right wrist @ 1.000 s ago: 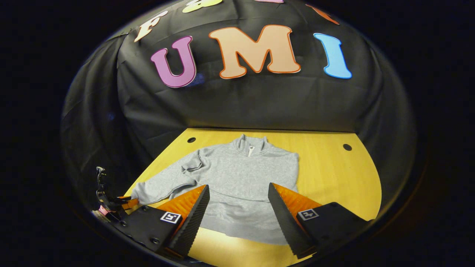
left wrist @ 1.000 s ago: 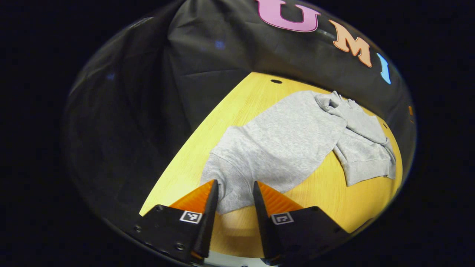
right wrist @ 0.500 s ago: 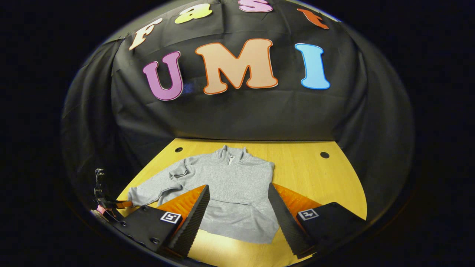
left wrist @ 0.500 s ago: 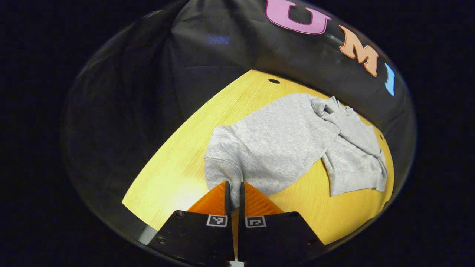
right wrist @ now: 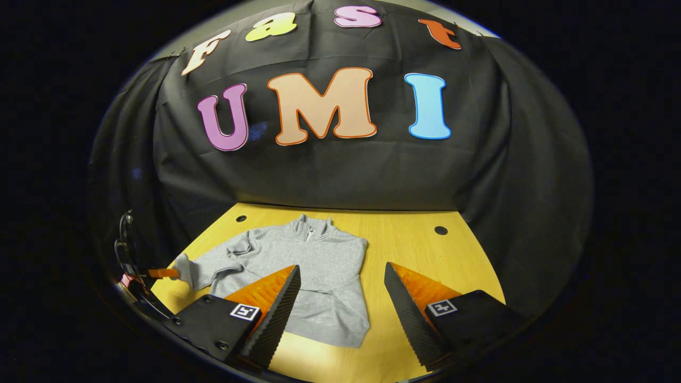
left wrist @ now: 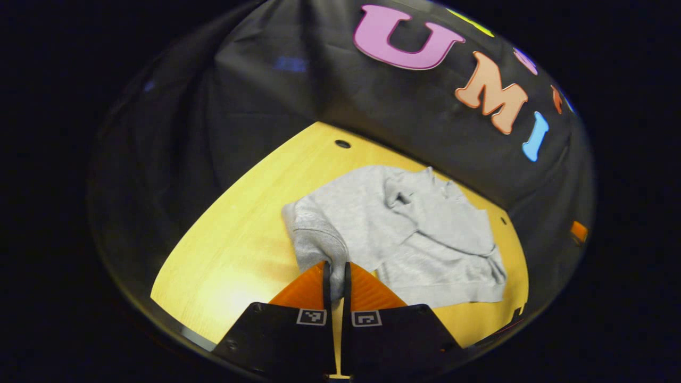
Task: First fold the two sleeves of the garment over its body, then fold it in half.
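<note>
Your left gripper [left wrist: 335, 276] is clamped tight on the cuff of the sleeve [left wrist: 317, 242] of the grey sweatshirt [left wrist: 425, 239], which lies flat on the yellow wooden table [left wrist: 234, 250]. Your right gripper [right wrist: 340, 298] hangs wide apart, holding nothing, above the sweatshirt's hem. Cable holes [right wrist: 440, 230] sit near the table's far edge.

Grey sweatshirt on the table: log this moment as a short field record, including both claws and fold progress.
garment: grey sweatshirt, lying on the wooden table
left claw: shut on the sleeve cuff, cuff raised off the table
right claw: open, hovering above the sweatshirt's hem, holding nothing
right-side sleeve: already folded over the body
fold progress: second sleeve not yet laid over; half fold not done
</note>
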`<state>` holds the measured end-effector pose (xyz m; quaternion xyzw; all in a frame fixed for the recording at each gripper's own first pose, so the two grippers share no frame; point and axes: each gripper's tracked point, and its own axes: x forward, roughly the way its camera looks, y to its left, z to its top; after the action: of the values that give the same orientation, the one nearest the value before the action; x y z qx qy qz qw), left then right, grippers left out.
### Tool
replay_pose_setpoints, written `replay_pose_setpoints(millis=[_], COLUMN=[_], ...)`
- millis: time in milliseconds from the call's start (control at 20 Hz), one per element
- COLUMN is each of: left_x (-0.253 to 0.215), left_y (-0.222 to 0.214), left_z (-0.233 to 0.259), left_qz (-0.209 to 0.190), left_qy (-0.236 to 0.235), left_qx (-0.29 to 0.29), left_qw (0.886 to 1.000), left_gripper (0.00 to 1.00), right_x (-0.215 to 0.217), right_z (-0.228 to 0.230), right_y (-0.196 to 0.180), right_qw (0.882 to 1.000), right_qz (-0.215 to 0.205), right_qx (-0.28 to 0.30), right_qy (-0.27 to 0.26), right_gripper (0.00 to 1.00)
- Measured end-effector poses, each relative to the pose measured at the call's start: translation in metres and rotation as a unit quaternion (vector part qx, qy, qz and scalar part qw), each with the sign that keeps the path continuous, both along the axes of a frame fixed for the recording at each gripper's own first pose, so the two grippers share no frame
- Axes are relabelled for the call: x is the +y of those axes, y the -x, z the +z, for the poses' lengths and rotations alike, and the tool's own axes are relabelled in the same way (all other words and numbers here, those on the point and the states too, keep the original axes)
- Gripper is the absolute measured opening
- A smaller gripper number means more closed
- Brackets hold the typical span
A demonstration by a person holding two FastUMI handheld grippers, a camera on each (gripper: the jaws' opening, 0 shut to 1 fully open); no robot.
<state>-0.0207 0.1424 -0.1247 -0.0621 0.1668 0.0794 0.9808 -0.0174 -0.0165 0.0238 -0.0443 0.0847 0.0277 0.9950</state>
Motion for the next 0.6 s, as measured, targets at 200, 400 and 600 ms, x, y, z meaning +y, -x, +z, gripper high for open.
replay_pose_setpoints(millis=[200,400,600], left_x=[-0.077,-0.16,-0.23], left_y=[-0.031,-0.061,-0.083], left_z=[0.042,0.067,0.062], left_qz=[-0.081,-0.176,-0.252], left_qy=[-0.014,-0.038,-0.072], left_qx=[-0.032,-0.044,-0.036], left_qw=[0.996,0.983,0.964], left_gripper=[0.03,0.02,0.02], right_x=[-0.008,-0.021,-0.035], right_z=[-0.001,-0.001,0.003], right_y=[0.001,-0.004,-0.011], right_qw=[1.0,1.0,1.0], right_qz=[0.004,0.006,0.006], right_qx=[-0.006,-0.009,-0.018], right_qy=[0.002,-0.003,-0.011], right_gripper=[0.94,0.98,0.95])
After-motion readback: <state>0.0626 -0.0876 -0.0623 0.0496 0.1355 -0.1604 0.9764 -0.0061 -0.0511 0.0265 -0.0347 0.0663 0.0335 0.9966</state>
